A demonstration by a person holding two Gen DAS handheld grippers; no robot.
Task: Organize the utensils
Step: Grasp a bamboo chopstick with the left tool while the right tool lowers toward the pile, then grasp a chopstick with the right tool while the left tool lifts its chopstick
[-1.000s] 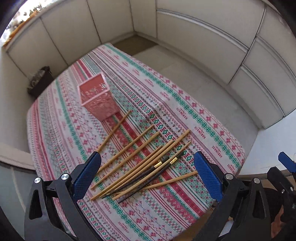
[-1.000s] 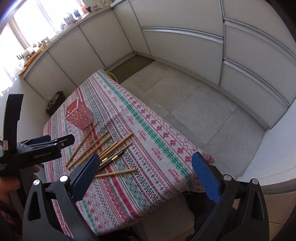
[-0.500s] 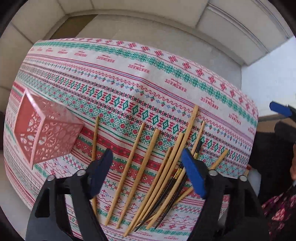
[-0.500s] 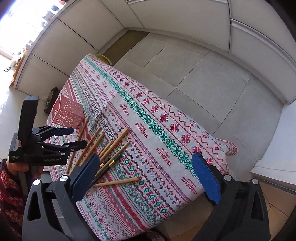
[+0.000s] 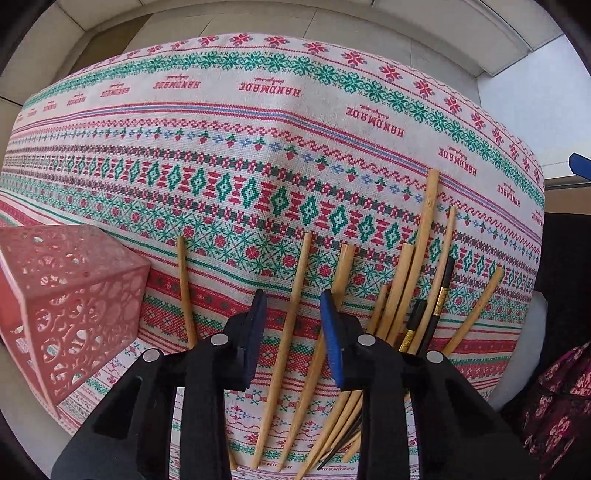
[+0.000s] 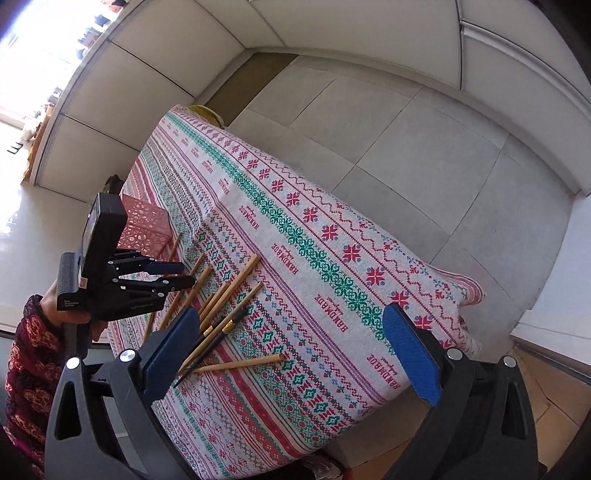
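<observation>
Several wooden chopsticks (image 5: pixel 400 280) and dark gold-banded ones (image 5: pixel 439 295) lie side by side on the patterned tablecloth (image 5: pixel 258 147). A pink perforated holder (image 5: pixel 66 295) stands at the left. My left gripper (image 5: pixel 291 314) is low over the cloth, its jaws narrowed around one wooden chopstick (image 5: pixel 295 280) with a gap on each side. It also shows in the right wrist view (image 6: pixel 177 273), over the chopsticks (image 6: pixel 225 295) beside the holder (image 6: pixel 144 225). My right gripper (image 6: pixel 291 332) is wide open and empty, raised above the table's near edge.
The tablecloth (image 6: pixel 332 258) covers the whole table; its far edge drops to a grey tiled floor (image 6: pixel 424 147). White cabinet fronts (image 6: pixel 332 22) line the walls. One chopstick (image 6: pixel 240 363) lies apart, crosswise near the front edge.
My left gripper has dropped close to the cloth and its jaws have narrowed around one wooden chopstick. The right gripper has stayed open and tilted slightly.
</observation>
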